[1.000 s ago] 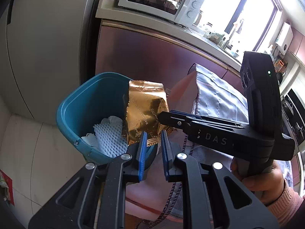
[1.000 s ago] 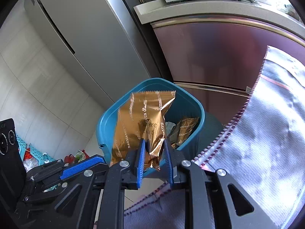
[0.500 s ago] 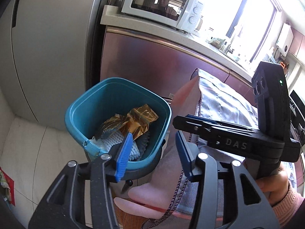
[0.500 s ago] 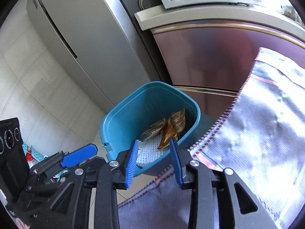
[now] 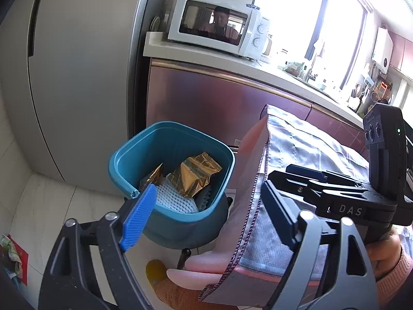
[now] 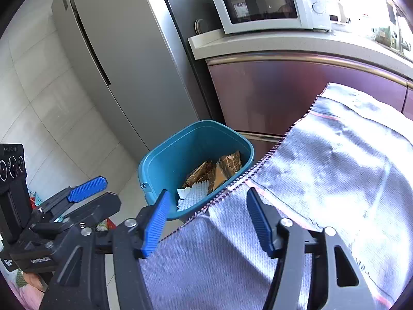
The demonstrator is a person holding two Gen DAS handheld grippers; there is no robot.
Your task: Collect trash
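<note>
1. Two gold wrappers (image 5: 195,178) lie inside the teal bin (image 5: 144,142), resting on white foam netting (image 5: 173,199) at its bottom; the bin stands on the floor just beside the draped edge of a table under a grey cloth (image 5: 291,155).
2. Neither pair of jaws has anything between them. The left gripper (image 5: 206,211) has its blue pads spreading wide, with the bin's near rim showing in the gap. The right gripper (image 6: 206,222) is also opening, and only the cloth's stitched hem and the bin's rim sit behind its gap.
3. Relative to the jaws, the wrappers sit ahead and below, well inside the bin walls and clear of both sets of pads.
4. Risk, as I judge it: the left gripper's pad hangs close to the bin's near rim, so a careless pull back could clip the rim and tip or shove the bin, spilling what is in it.
5. A second risk: the right gripper hovers over the cloth's hem, so an open pad could snag the hem and drag the cloth.
6. A third: the larger wrapper stands puffed up on the netting rather than flat, so a knock to the bin might bounce it out.
</note>
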